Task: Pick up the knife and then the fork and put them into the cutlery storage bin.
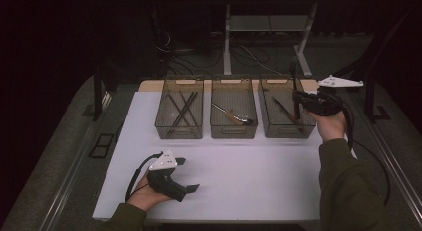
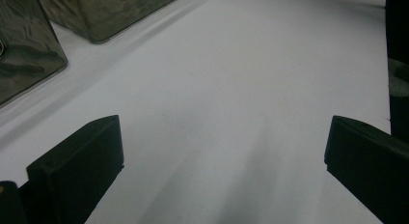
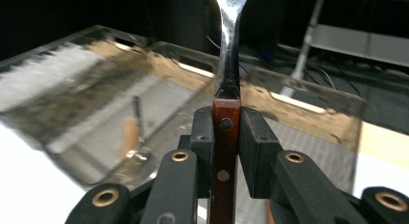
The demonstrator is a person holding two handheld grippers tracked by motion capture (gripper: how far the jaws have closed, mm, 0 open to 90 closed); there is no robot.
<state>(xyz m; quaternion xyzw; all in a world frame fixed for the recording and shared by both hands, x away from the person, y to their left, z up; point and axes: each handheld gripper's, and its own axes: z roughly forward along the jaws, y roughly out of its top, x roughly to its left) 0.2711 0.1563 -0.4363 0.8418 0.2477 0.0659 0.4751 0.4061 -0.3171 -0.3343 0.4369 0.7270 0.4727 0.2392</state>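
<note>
The right gripper has its fingers clamped on the wooden handle of a piece of cutlery, held upright above the right bin at the far right of the counter. It looks light and stiff; the steel neck is probably slick, so the flat riveted wood is the better hold. Its working end is cropped, so I cannot tell its type. The left gripper rests near left, fingers spread, empty
</note>
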